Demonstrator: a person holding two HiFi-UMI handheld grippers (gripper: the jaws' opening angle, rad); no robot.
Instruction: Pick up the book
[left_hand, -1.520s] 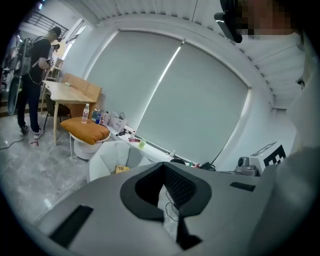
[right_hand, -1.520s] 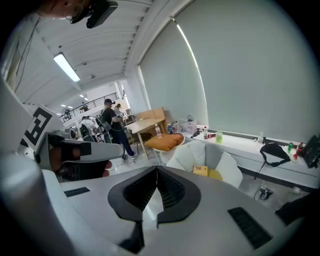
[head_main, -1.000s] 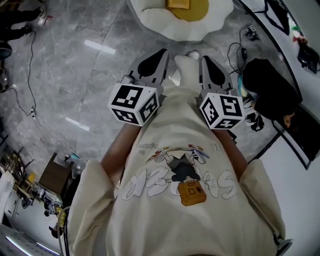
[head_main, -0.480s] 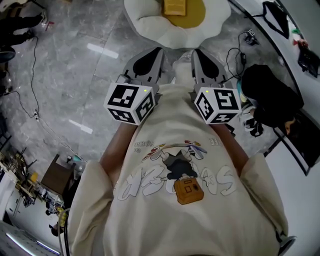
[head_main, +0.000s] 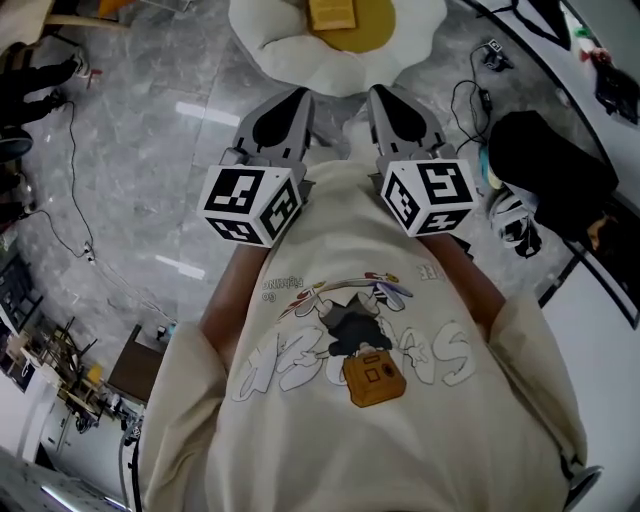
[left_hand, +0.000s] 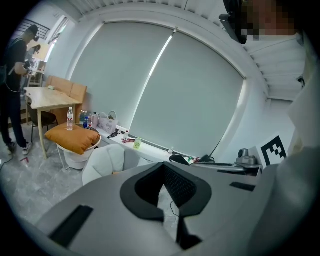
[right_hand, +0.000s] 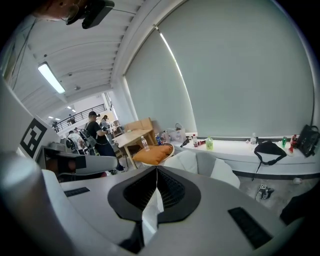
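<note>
Grey marble floor lay below. Left gripper and right gripper were both closed on nothing, side by side. Just ahead, apart from them, the book rested on an egg-shaped cushion.

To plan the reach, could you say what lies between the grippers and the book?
In the head view, only the egg-shaped cushion lies between the left gripper, the right gripper and the book on it.
</note>
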